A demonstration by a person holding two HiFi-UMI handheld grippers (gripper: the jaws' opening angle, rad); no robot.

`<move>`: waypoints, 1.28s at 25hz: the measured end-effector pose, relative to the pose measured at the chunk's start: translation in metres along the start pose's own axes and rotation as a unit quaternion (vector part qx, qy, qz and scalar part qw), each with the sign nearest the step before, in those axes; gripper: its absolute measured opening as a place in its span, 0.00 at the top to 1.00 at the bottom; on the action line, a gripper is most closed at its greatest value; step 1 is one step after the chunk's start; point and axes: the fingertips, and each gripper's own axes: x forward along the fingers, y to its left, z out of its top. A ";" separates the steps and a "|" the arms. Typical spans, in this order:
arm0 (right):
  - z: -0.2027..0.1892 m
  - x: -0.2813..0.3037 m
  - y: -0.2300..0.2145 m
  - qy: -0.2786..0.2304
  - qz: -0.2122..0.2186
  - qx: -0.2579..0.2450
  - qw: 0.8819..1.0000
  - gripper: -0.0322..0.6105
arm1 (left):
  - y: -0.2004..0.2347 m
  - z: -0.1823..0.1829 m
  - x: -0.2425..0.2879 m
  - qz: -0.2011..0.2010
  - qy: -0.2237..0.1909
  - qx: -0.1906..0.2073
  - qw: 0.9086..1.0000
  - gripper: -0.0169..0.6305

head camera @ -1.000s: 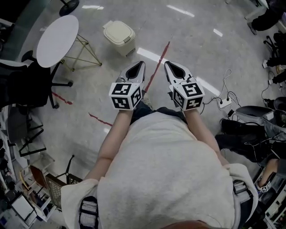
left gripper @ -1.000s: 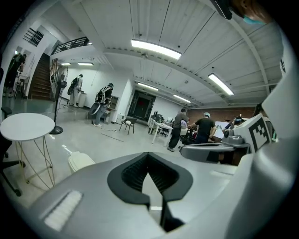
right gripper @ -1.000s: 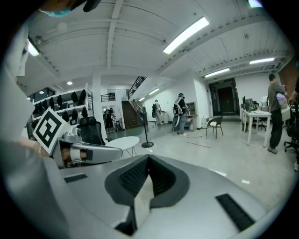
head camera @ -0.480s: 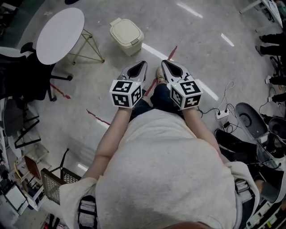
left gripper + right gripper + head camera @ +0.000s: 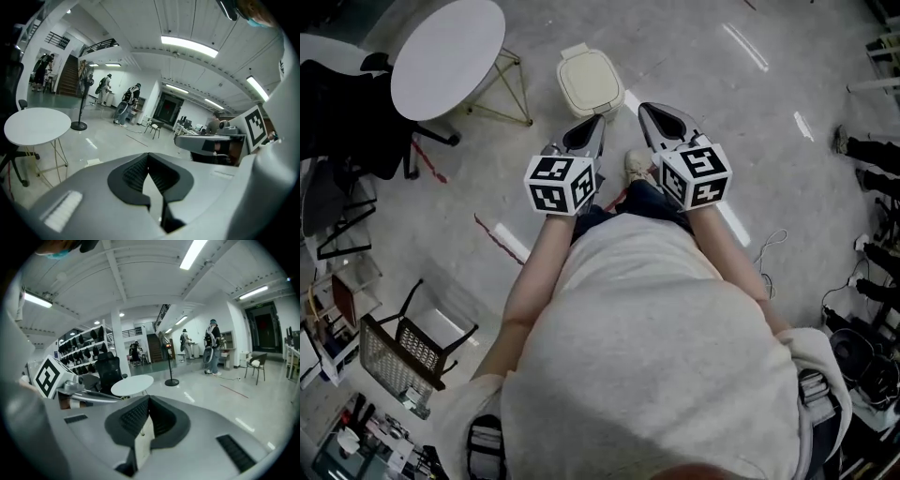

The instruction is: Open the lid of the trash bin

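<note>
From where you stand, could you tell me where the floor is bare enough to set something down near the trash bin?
Bare floor lies right of the trash bin, beyond the right gripper, and between the round table and the left gripper. The left edge is crowded: black chair, wire-mesh chair.

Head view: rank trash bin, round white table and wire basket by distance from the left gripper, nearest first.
1. trash bin, on the floor just ahead of the left gripper.
2. round white table, ahead and to the left.
3. wire basket, behind, far left.
</note>
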 end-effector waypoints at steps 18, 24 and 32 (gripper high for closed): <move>-0.002 0.040 -0.069 0.061 0.153 -0.008 0.986 0.94 | 0.027 0.023 0.067 0.159 -0.029 -0.071 0.984 0.96; -0.014 0.037 -0.076 0.081 0.147 0.009 0.986 0.94 | 0.020 0.012 0.075 0.135 0.007 -0.064 0.989 0.96; -0.041 0.045 -0.075 0.124 0.135 0.028 0.983 0.94 | 0.022 -0.017 0.076 0.097 0.068 -0.079 0.990 0.96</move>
